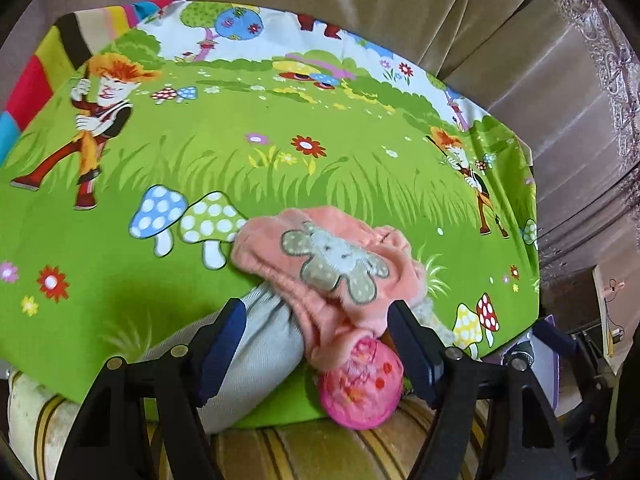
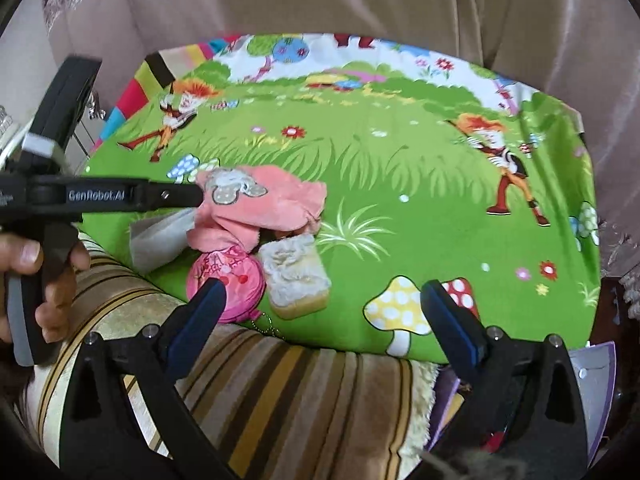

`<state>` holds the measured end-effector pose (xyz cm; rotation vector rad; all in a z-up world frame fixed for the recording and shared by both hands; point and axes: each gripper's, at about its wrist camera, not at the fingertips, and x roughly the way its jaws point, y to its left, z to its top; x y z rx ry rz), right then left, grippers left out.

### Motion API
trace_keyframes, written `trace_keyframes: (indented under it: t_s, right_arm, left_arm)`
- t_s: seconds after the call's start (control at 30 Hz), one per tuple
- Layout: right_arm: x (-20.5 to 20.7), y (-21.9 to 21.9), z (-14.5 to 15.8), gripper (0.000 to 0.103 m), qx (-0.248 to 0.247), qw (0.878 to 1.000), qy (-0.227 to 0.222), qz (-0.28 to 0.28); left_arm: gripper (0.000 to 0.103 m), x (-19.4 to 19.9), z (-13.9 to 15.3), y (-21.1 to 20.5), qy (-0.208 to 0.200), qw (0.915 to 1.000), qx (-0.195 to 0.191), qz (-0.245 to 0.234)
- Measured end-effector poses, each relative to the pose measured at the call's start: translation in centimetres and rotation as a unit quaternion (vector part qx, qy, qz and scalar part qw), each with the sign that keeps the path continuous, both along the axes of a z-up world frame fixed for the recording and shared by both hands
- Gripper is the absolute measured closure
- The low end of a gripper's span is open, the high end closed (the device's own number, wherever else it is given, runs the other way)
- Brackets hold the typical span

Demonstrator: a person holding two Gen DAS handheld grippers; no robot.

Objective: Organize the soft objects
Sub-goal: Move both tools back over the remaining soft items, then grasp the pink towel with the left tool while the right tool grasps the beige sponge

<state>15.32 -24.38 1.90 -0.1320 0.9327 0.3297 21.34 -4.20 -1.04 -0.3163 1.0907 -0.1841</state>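
A small pile lies at the near edge of a green cartoon-print sheet (image 1: 200, 152). In it are a peach garment with a grey elephant patch (image 1: 320, 264), a grey cloth (image 1: 260, 352) and a round pink pouch (image 1: 360, 388). My left gripper (image 1: 316, 344) is open, its fingers straddling the pile, one beside the grey cloth and one beside the peach garment. In the right wrist view the pile also includes a fluffy cream block (image 2: 296, 276) beside the pouch (image 2: 236, 276). My right gripper (image 2: 326, 308) is open wide just in front of the block, its left finger overlapping the pouch.
A striped brown cushion (image 2: 280, 384) runs under the sheet's near edge. Beige curtain folds (image 1: 400, 20) hang behind. A hand (image 2: 24, 256) holds the left gripper at the left edge. A purple item (image 2: 596, 364) sits low at the right.
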Motion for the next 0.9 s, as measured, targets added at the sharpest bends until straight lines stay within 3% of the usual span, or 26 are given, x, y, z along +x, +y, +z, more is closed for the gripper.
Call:
trace_keyframes:
  t_s: [0.43, 0.6, 0.7, 0.9]
  right_arm:
    - [3.7, 2.0, -4.1, 0.011, -0.036, 0.997, 0.057, 0.034]
    - [4.9, 2.3, -6.0, 0.019, -0.042, 0.995, 0.086, 0.039]
    - [5.5, 2.4, -6.4, 0.019, -0.037, 0.994, 0.093, 0.043]
    - [5.9, 3.0, -6.7, 0.019, -0.034, 0.994, 0.093, 0.05]
  left_arm:
    - [0.03, 4.5, -2.4, -3.8, 0.019, 0.9957, 0.072, -0.055]
    - [0.062, 5.3, -3.4, -5.2, 0.014, 0.9905, 0.108, -0.083]
    - [0.079, 5.6, -3.5, -5.1, 0.002, 0.9908, 0.103, -0.088]
    - [0.084, 5.3, -1.2, -3.5, -0.05, 0.9953, 0.052, -0.063]
